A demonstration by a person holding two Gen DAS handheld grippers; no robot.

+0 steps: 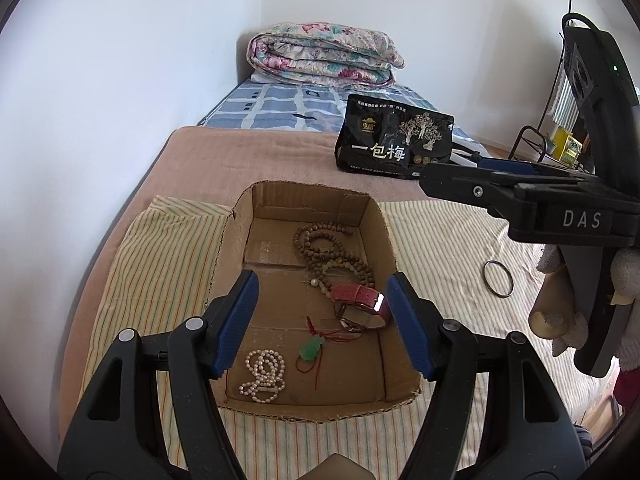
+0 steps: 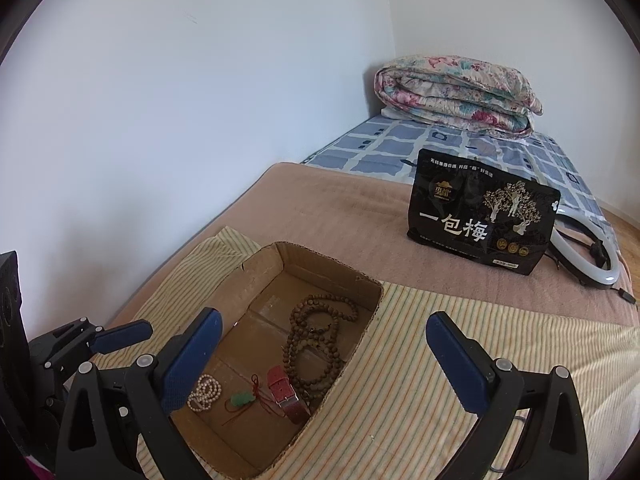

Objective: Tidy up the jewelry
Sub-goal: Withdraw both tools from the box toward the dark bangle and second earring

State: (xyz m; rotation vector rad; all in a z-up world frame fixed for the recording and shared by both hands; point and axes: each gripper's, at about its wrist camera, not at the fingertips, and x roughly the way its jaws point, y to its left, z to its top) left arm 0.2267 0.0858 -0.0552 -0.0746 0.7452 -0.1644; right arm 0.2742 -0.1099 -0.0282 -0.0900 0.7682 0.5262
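Note:
An open cardboard box sits on a striped cloth. Inside lie a long brown wooden bead necklace, a pink watch strap, a green pendant on red cord and a pearl bracelet. A thin dark bangle lies on the cloth to the right of the box. My left gripper hovers open above the box, holding nothing. My right gripper is wide open and empty over the box's right wall.
The striped cloth lies over a brown blanket on a bed against a white wall. A black snack bag stands behind the box. A ring light and a folded floral quilt lie farther back.

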